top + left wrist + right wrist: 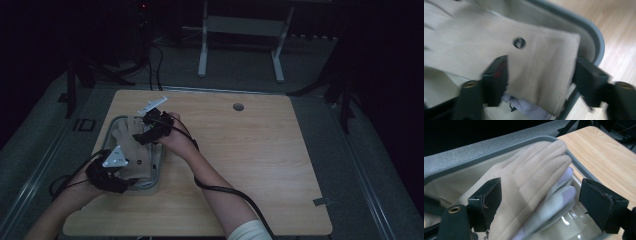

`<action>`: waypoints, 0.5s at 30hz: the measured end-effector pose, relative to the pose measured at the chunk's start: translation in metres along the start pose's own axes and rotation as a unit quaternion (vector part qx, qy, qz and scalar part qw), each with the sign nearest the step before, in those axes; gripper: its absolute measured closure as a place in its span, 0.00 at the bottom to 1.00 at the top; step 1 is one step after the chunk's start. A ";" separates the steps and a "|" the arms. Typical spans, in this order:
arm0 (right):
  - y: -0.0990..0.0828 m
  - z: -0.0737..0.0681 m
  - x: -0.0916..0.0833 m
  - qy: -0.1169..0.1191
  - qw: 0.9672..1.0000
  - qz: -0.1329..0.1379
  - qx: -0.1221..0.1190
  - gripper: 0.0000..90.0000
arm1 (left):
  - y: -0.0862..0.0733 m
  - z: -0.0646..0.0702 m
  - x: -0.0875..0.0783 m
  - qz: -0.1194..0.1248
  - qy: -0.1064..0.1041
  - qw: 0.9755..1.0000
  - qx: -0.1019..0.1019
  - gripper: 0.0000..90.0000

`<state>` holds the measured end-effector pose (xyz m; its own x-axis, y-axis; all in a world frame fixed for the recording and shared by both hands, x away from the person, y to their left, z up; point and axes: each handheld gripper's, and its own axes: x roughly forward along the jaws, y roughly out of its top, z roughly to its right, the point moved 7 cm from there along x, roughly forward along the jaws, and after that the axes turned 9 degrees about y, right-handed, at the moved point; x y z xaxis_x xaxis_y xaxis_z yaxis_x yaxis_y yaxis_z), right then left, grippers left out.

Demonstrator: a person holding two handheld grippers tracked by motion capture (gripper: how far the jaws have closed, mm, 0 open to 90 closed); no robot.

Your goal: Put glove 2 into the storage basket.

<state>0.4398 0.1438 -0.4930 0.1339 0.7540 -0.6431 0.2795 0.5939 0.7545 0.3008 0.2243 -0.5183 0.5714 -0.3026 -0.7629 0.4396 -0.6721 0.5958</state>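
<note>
**Mia:** Where is the glove [131,145] sitting?

**Sam:** It is lying flat in the grey tray [156,176], near the left side of the table [260,150]. The glove's finger ends are reaching the far rim, and its cuff is at the near end.

**Mia:** Are the grippers holding it?

**Sam:** No. The left gripper [540,75] is hanging over the cuff with its jaws wide apart. The right gripper [540,202] is hanging over the glove's fingers, jaws wide apart too. Neither is pinching anything.

**Mia:** What could go wrong?

**Sam:** A second, paler glove [564,192] is peeking out from under it. I am thinking a deep pinch could be grabbing both, or bumping the tray rim.
</note>
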 end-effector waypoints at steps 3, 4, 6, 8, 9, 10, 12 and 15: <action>0.000 0.000 -0.005 0.004 1.000 0.005 0.000 0.17 | 0.007 0.001 -0.003 0.009 0.009 1.000 0.004 0.17; -0.002 -0.001 -0.010 0.003 1.000 0.002 -0.007 0.15 | 0.010 0.001 -0.004 0.014 0.011 1.000 0.001 0.16; -0.003 0.000 -0.014 -0.005 1.000 0.003 -0.010 0.16 | 0.016 0.000 -0.004 0.028 0.013 0.999 -0.013 0.14; -0.006 -0.001 -0.019 -0.002 1.000 0.004 -0.016 0.16 | 0.025 0.002 -0.004 0.046 0.006 0.999 -0.028 0.14; -0.006 -0.001 -0.019 -0.002 1.000 0.004 -0.016 0.16 | 0.025 0.002 -0.004 0.046 0.006 0.999 -0.028 0.14; -0.011 -0.003 -0.025 -0.004 1.000 0.005 -0.028 0.16 | 0.027 0.004 -0.003 0.050 0.003 0.998 -0.028 0.14; -0.016 -0.002 -0.030 -0.012 0.999 0.002 -0.035 0.16 | 0.033 0.010 -0.002 0.059 -0.007 0.998 -0.027 0.14; -0.025 0.002 -0.039 -0.019 0.999 0.004 -0.034 0.16 | 0.041 0.018 0.001 0.064 -0.015 0.998 -0.021 0.14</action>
<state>0.4292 0.0995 -0.4869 0.1720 0.7487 -0.6402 0.2136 0.6060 0.7662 0.3067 0.1840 -0.4996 0.6040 -0.4040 -0.6870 0.3943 -0.5977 0.6981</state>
